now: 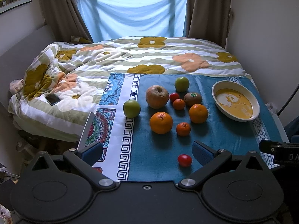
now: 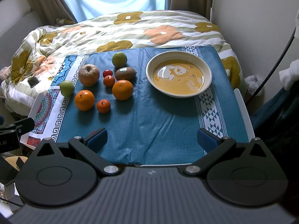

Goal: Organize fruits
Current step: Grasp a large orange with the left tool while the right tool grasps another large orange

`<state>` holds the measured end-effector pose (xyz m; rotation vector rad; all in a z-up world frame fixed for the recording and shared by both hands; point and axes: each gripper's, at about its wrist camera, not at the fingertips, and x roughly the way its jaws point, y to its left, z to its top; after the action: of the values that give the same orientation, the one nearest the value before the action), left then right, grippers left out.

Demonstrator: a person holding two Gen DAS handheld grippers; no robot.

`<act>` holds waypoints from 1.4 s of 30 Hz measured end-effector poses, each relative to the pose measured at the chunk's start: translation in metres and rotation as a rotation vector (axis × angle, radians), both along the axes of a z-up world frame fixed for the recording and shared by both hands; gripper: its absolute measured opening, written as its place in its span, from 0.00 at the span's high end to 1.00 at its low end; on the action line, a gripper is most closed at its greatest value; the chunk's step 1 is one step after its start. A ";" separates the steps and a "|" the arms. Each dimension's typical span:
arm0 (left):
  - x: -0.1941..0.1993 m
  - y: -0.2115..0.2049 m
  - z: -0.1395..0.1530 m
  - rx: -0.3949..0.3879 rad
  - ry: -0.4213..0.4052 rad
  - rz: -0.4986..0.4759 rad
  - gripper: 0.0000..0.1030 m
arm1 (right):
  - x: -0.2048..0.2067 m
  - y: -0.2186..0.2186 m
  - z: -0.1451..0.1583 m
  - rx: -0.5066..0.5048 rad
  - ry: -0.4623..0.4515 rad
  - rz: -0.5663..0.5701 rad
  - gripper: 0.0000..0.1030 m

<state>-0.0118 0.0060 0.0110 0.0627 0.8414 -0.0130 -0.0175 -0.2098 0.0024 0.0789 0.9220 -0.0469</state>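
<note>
— So, what carries the fruits?

— A small table with a teal cloth [image 2: 149, 115] over it, pushed against a bed with a flowered quilt [image 2: 115, 31]. Behind the bed is a window with a pale blue curtain [image 1: 130, 16]. A dark phone [image 1: 52, 99] lies on the quilt.

— How many fruits?

— Ten. Two green apples [image 2: 119, 59], one wrinkled brownish apple [image 2: 88, 75], one kiwi [image 2: 124, 73], two big oranges [image 2: 122, 90], two small mandarins [image 2: 103, 106], two red tomatoes [image 1: 174, 97]. Nine sit toward the far left corner of the cloth. One tomato [image 1: 184, 160] lies alone by the near edge, just beside the right finger of the left gripper [image 1: 147, 154].

— And the dish?

— One cream bowl [image 2: 149, 69] with a yellow cartoon bottom stands near the far right corner, with no fruit in it.

— The claws?

— Left gripper and right gripper [image 2: 153, 140] are both spread wide, grasping nothing.
</note>
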 end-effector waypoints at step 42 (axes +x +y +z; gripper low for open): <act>0.137 0.007 -0.120 0.102 0.036 -0.372 0.05 | 0.139 0.045 -0.111 -0.024 0.011 0.047 0.00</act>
<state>0.1253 0.0125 -0.1089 0.3146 0.8562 -0.3217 0.1215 -0.1653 -0.1084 0.0343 0.9335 -0.0152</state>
